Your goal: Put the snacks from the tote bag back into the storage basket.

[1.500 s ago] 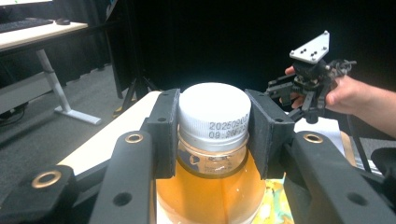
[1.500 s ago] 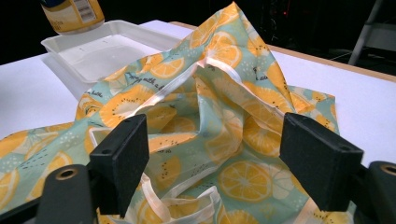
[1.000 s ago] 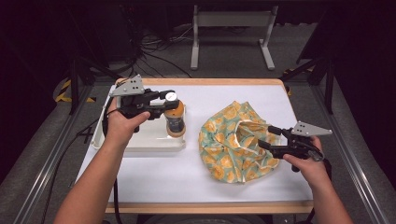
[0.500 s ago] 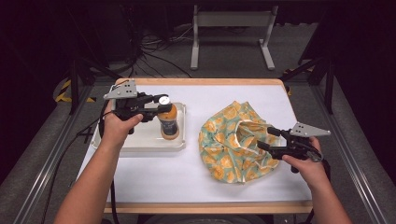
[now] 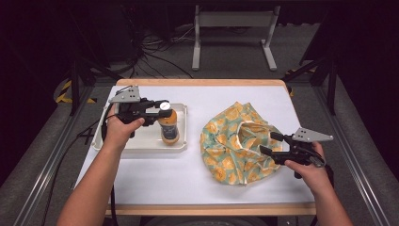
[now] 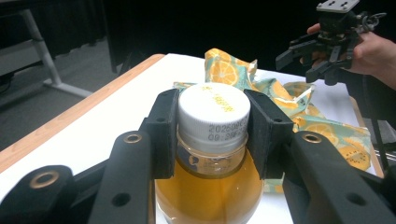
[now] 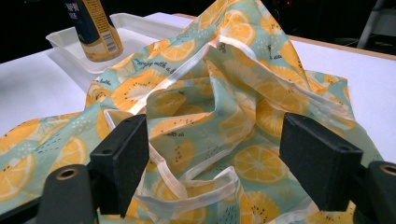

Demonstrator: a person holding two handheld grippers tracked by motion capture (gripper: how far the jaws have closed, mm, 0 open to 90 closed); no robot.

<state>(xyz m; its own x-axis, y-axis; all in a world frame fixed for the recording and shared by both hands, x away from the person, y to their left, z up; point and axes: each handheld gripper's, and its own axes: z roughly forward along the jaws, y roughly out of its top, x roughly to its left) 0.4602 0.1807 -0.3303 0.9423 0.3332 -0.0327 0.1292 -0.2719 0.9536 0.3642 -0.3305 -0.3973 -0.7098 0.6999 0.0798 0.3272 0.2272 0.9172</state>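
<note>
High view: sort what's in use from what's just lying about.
In use:
- bottle, clamped by left gripper
- tray under it
- bag, with right gripper open over it

Lying about:
- cables on the floor
- metal stand behind the table

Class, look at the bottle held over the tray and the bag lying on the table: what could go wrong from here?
1. The left gripper holds the bottle only at its cap; the full bottle might swing or slip into the tray.
2. The bag lies crumpled, so the bottle may catch on its folds.
3. The open right gripper holds nothing yet; the bag may slide.
</note>
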